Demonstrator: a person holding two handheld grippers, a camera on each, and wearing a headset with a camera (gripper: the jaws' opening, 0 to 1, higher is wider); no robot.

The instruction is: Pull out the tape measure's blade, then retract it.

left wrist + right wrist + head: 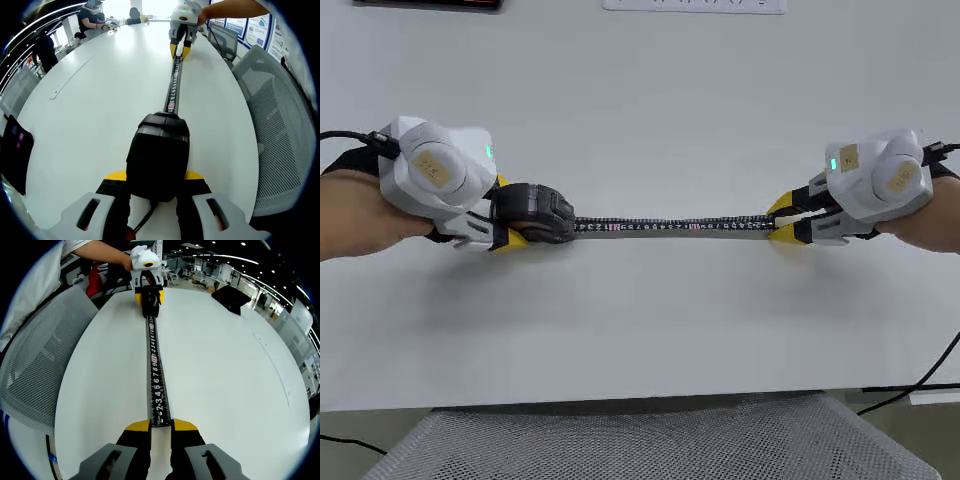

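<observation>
A black tape measure case (532,212) lies on the white table (640,110), and my left gripper (515,212) is shut on it. In the left gripper view the case (158,155) sits between the yellow-tipped fingers (116,176). A dark blade with white numbers (670,225) runs out level across the table to my right gripper (783,218), which is shut on its end. The right gripper view shows the blade (155,385) leading from my right gripper (161,424) to the far case (150,296). In the left gripper view the blade (172,92) stretches away to the right gripper (180,50).
A grey mesh chair back (650,440) stands at the table's near edge. A black cable (920,385) hangs at the lower right. A dark flat device (15,150) lies on the table to my left. People (92,15) sit at the far end of the table.
</observation>
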